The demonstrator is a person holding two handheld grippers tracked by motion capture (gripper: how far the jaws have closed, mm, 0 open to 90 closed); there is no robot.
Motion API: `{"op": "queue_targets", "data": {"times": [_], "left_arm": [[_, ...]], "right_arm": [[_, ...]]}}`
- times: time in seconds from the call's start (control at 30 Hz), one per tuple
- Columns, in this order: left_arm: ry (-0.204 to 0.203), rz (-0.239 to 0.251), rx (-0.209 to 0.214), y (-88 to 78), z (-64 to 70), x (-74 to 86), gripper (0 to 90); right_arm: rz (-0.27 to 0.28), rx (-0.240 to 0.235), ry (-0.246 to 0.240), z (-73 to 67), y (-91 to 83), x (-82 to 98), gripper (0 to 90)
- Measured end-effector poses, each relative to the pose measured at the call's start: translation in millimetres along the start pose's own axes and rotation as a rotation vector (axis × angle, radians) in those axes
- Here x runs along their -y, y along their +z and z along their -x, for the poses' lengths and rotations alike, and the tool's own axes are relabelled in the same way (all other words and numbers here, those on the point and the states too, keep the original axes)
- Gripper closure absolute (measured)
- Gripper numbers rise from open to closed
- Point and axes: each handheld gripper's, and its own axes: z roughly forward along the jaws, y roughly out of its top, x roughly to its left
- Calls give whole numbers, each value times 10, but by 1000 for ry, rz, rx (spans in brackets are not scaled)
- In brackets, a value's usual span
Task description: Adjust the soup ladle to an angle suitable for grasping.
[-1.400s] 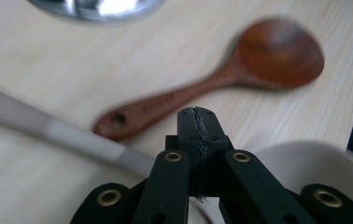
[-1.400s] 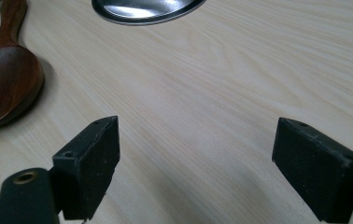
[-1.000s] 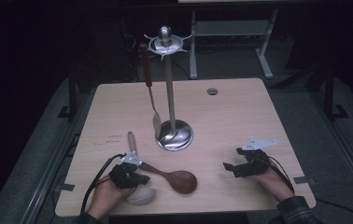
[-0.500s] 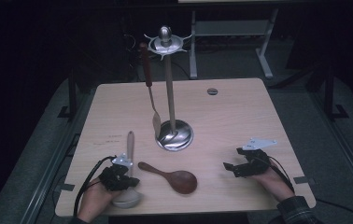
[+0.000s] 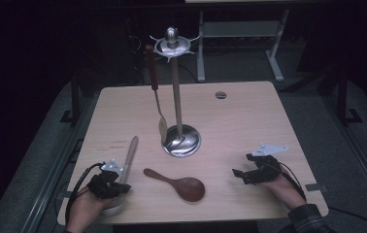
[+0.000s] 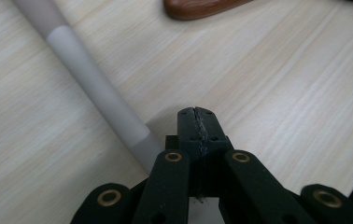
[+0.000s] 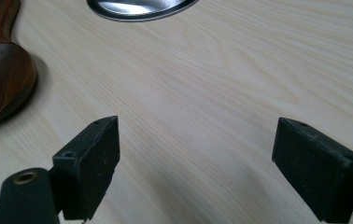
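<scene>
- The grey ladle (image 5: 125,162) lies on the table (image 5: 249,121), its handle just beside my left claw (image 6: 197,114).
- My left claw is pressed together, empty.
- My right claw (image 7: 195,163) stands apart near the wooden spoon (image 5: 181,184).

We see a pale grey ladle (image 5: 125,162) lying flat on the light wooden bench (image 5: 249,121), near its front left corner. Its long, round handle (image 6: 90,84) is matt grey, darker toward the far end, and runs away from the front edge with a slight lean to the right in the high view. Its whitish bowl (image 5: 111,208) sits at the near end, close to the bench's front edge and partly hidden. In the left gripper view the handle crosses the wood grain diagonally, from the upper left down toward the lower middle, resting directly on the surface with a soft shadow along its right side.
</scene>
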Motion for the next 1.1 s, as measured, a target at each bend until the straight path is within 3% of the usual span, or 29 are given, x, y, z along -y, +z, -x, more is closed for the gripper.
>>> {"op": "queue_targets", "data": {"times": [0.43, 0.6, 0.7, 0.77, 0.87, 0.93, 1.1], "left_arm": [[-7, -32, -2, -34, 22, 56, 898], [-31, -52, -60, -108, -84, 120, 898], [-41, -55, -73, -131, -122, 133, 899], [-39, -63, -119, -167, -172, 147, 898], [-50, -58, -135, -194, -211, 162, 898], [-65, -39, -124, -221, -243, 178, 898], [-58, -56, -108, -198, -245, 168, 898]], "right_arm": [[0, -1, 1, 1, -1, 0, 149], [-3, 0, 2, -2, 1, -1, 149], [-3, 0, 1, -1, 1, -1, 149], [-2, 0, 4, 0, 4, 0, 149], [-1, -1, 4, 0, 3, 0, 148], [-3, 0, 2, -1, 5, -1, 149], [-2, 0, -1, -1, 6, -1, 148]]}}
